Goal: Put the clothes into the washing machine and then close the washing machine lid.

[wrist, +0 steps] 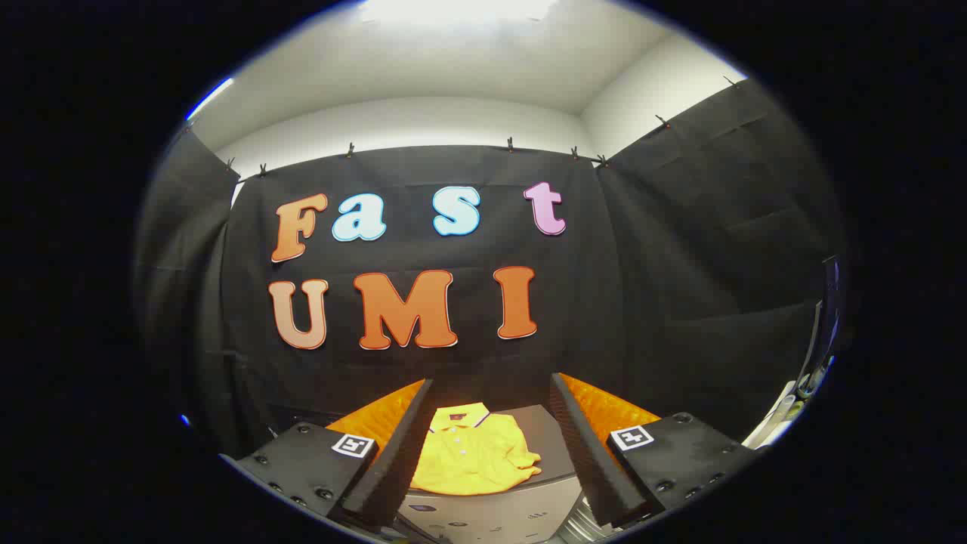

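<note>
I hold the gripper (491,423) level, facing the black cloth wall (680,287) of the booth, and its two fingers (393,461) stand spread wide apart with nothing between the pads. Taking the yellow shirt (472,457) as my landmark: it lies folded, collar away from me and a sleeve out to the right, in the gap between the fingers and just ahead of them, touching neither. Under the shirt is the grey lid (548,446) of the washing machine (491,517), which looks closed from here, and the shirt rests flat on it. The machine's pale front panel shows below the shirt, nearer to me. Behind the shirt, on both sides, an orange quilted surface (604,408) runs up to the foot of the cloth wall. Above the wall I see a white ceiling (453,68).
</note>
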A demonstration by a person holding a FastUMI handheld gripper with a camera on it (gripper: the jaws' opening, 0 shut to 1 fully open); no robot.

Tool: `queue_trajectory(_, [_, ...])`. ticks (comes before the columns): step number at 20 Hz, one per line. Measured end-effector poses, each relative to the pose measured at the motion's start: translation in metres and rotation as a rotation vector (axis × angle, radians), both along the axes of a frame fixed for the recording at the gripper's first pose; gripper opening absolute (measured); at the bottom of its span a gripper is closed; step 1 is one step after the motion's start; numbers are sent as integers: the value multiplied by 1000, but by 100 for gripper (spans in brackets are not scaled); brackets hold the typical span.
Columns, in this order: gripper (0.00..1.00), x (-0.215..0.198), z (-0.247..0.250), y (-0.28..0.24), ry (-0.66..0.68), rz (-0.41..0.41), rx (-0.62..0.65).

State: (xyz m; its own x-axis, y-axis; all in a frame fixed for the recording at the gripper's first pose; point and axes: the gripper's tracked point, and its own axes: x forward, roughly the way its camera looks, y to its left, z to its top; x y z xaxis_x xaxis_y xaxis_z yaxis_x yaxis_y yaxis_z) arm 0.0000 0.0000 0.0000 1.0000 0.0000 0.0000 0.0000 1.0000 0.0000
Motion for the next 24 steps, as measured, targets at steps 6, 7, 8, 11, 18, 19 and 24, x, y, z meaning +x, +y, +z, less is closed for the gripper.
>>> queue_trajectory(6, [98, 0, -6, 0, -6, 34, 27])
queue_trajectory(7, [98, 0, -8, -2, -4, 33, 31])
queue_trajectory(8, [98, 2, -11, -4, 1, 30, 33])
queue_trajectory(11, [98, 3, -14, -7, 7, 29, 43])
queue_trajectory(18, [98, 3, -18, -17, 2, 18, 42])
queue_trajectory(19, [98, 1, -20, -19, 2, 16, 41])
queue_trajectory(24, [98, -2, -19, -21, 2, 9, 19])
